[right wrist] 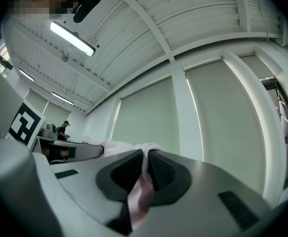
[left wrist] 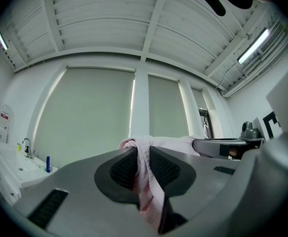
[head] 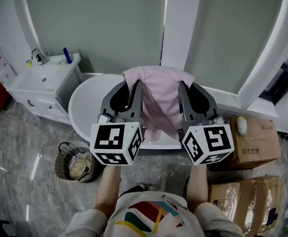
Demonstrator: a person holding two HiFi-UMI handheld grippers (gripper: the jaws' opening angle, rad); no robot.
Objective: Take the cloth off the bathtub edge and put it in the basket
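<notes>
Nearest, at the person's left on the grey floor, stands the basket [head: 63,165] with laundry already in it; open floor lies around it. Cardboard boxes [head: 255,143] crowd the right side.

Above these, the left gripper [left wrist: 136,154] has its jaws nearly together, pinching a bunched edge of the pink cloth [head: 159,93]. The right gripper [right wrist: 145,157] is closed tighter on the opposite edge. The two grippers are side by side, with the cloth stretched between them and its middle hanging down.

Below it runs the near rim of the white bathtub [head: 90,98]. From above it is hard to say whether the cloth's lower end touches that rim.

Left of the tub is a sink cabinet [head: 45,88]. The blind-covered windows are beyond.
</notes>
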